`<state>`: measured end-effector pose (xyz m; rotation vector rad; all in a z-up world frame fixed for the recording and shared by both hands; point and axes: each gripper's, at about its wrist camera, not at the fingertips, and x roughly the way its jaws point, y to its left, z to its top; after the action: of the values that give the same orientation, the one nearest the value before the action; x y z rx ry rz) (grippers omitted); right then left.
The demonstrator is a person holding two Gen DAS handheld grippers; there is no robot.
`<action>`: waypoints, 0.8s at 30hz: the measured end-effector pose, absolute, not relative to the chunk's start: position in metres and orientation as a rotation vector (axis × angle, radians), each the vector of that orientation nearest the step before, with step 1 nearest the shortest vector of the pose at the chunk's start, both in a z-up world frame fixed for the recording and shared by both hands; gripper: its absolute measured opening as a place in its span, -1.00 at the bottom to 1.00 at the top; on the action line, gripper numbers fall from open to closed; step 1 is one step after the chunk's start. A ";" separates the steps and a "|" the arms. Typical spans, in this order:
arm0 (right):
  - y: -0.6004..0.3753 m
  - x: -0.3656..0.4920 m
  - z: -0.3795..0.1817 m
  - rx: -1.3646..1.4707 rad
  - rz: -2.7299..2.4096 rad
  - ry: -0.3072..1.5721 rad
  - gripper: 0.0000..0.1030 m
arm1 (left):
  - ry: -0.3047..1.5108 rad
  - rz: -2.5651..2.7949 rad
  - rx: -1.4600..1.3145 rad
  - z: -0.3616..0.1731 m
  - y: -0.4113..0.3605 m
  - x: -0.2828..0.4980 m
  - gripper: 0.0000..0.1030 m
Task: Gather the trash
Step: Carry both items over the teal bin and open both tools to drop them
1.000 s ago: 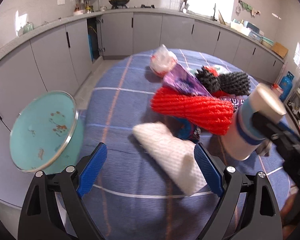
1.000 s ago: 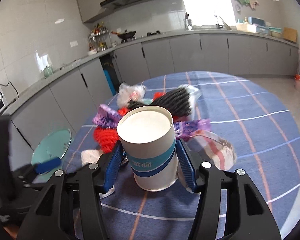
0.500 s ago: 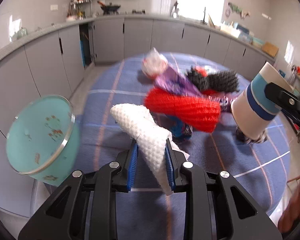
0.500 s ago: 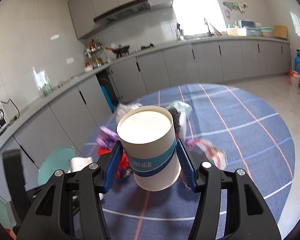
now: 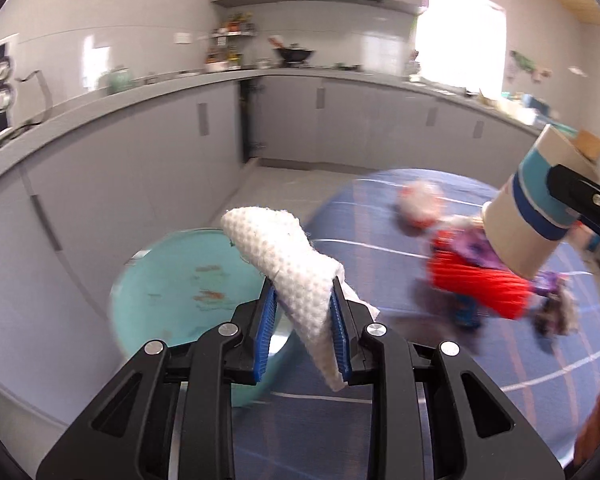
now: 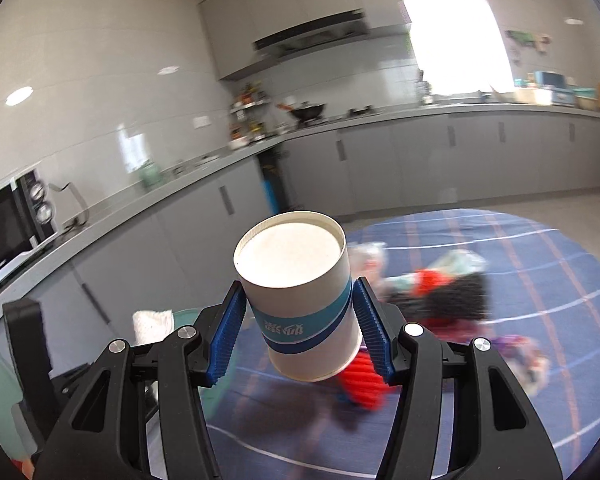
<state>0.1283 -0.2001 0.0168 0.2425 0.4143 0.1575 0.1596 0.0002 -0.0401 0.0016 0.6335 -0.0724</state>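
Teal bin (image 5: 188,292) sits off the left edge of the table, just below and left of the left gripper (image 5: 302,334); its inner wall shows a few orange-red smears, otherwise nothing visible inside, bottom partly hidden by the gripper. Paper cup (image 6: 300,300) is white with a blue band, tilted, mouth toward the right wrist camera; interior looks plain white, contents not discernible. Left gripper is closed down narrow on a white foam-mesh sleeve (image 5: 288,272), blue pads (image 5: 266,336) pressing both sides of it; the sleeve sticks up and left past the fingertips, its top end over the bin's near rim, and a tail hangs down at the right pad. Right gripper (image 6: 300,334) is spread to cup width and clamped on the cup's lower half at the band, pads (image 6: 226,336) flat against both walls, cup lifted clear of the table. From the left wrist view the cup (image 5: 536,216) hangs above the right side of the trash pile. Remaining trash is on the blue checked tablecloth (image 5: 380,360), well apart from both grippers: red mesh sleeve (image 5: 480,284), purple wrapper (image 5: 472,248), white crumpled bag (image 5: 420,204) further back, black mesh piece (image 6: 460,296). Pile is motion-blurred, finer detail unreadable.
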 end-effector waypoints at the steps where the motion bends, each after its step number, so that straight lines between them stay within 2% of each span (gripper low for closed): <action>1: -0.191 0.132 0.016 0.241 0.178 0.422 0.08 | 0.637 -0.052 0.000 -0.040 0.008 0.163 -0.49; 12: -0.079 0.202 -0.018 0.229 0.398 0.620 0.08 | 0.756 0.139 -0.033 -0.065 0.088 0.197 -0.49; 24: -0.036 0.240 -0.064 0.194 0.439 0.764 0.09 | 0.848 0.140 -0.050 -0.103 0.105 0.213 -0.47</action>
<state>0.2401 -0.0356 -0.0638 0.1936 0.7637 0.4388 0.2135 0.1047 -0.1030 -0.0499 0.8481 0.1397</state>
